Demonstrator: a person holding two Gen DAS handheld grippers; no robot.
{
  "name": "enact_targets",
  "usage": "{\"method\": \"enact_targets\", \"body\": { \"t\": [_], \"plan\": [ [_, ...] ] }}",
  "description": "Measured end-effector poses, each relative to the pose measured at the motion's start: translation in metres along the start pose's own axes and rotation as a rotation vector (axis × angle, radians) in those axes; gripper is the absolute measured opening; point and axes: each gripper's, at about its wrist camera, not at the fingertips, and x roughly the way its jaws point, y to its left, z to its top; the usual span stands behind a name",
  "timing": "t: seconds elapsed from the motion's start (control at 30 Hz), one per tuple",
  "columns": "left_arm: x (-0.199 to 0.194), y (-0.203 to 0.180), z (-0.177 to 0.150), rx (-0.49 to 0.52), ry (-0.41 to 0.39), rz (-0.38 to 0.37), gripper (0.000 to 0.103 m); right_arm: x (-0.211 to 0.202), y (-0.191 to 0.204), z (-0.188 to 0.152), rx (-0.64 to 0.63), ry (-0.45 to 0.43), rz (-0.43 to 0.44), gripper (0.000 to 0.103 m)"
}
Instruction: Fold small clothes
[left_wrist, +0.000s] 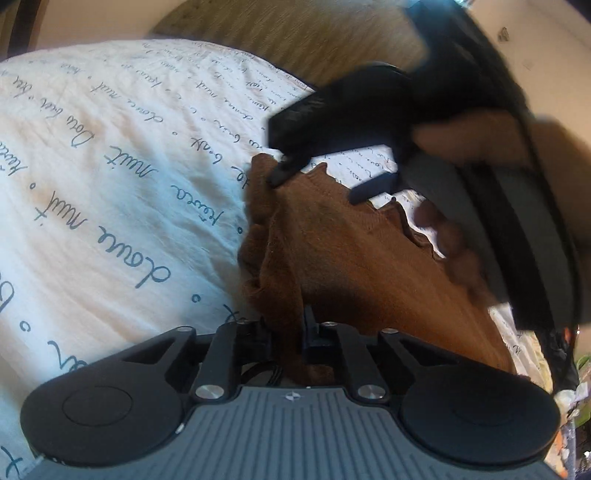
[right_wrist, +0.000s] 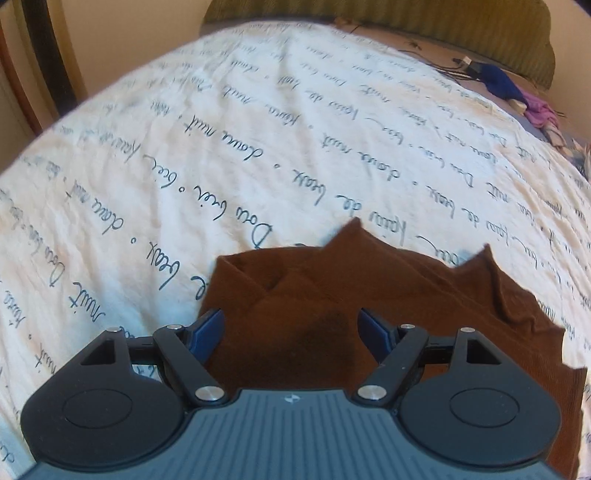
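A small brown knit garment (left_wrist: 343, 251) with a ruffled edge lies on a white bedsheet (left_wrist: 110, 155) printed with dark cursive words. My left gripper (left_wrist: 290, 332) is shut on a bunched fold of the brown garment at its near edge. My right gripper (left_wrist: 317, 177) shows in the left wrist view at the garment's far edge, fingers apart. In the right wrist view the right gripper (right_wrist: 291, 328) is open, its blue-padded fingers (right_wrist: 208, 326) either side of the flat brown garment (right_wrist: 369, 295), empty.
The bedsheet (right_wrist: 258, 129) covers the bed. A green headboard (right_wrist: 406, 18) stands at the far end. Blue and purple clothes (right_wrist: 517, 96) and a cable lie at the far right. A dark bed post (right_wrist: 51, 48) stands at the left.
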Motion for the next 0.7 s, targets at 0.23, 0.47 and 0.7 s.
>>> {"method": "enact_targets", "body": {
  "t": [0.23,0.47,0.7],
  "plan": [
    [0.007,-0.015,-0.011,0.058,-0.025,0.001,0.009,0.006,0.027,0.017,-0.062,0.057,-0.038,0.079],
    [0.008,-0.014,-0.018,0.054,-0.037,-0.011,0.009,0.016,0.039,0.022,-0.073,0.107,-0.079,0.079],
    [0.002,-0.013,-0.024,0.056,-0.047,-0.013,0.009,0.032,0.045,0.022,-0.060,0.176,-0.156,0.078]
  ]
}}
